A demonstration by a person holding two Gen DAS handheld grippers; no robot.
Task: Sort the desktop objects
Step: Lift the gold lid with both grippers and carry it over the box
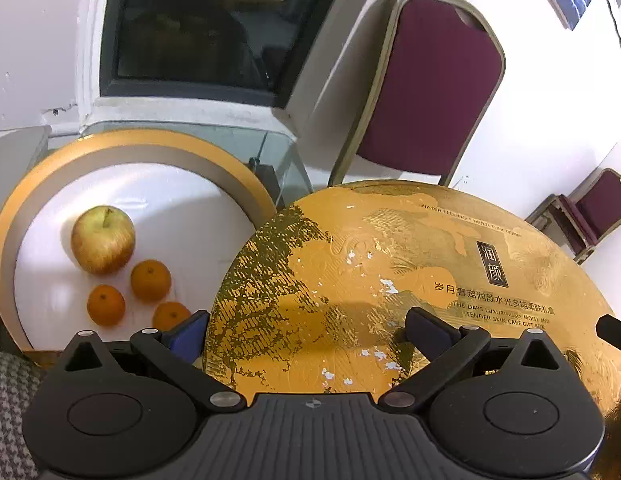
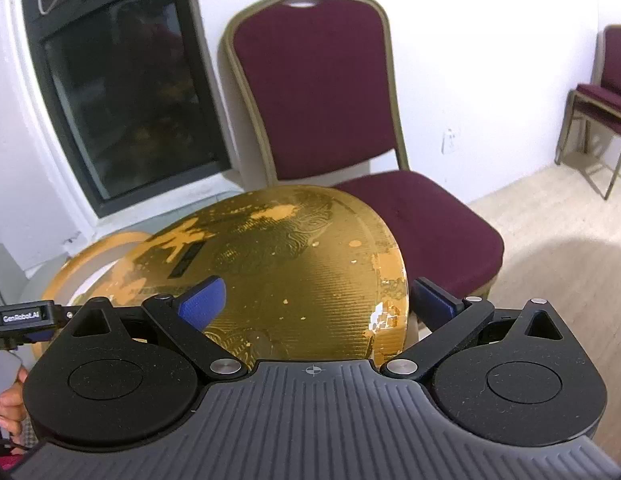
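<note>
Only the left view showed the apple point(image 1: 103, 239) and oranges point(image 1: 150, 280) in the round box point(image 1: 26, 200), while both tongs point(image 1: 308, 330) point(image 2: 316, 304) straddled, spread apart, opposite rims of the golden lid point(image 1: 390, 272).

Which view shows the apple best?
The left wrist view: the apple sits in full sight in the round box, beside three oranges. In the right wrist view the gold lid hides the box's inside, so no apple shows.

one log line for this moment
left tool: open, at gold lid | right tool: open, at lid rim | box base: apple, three oranges
</note>
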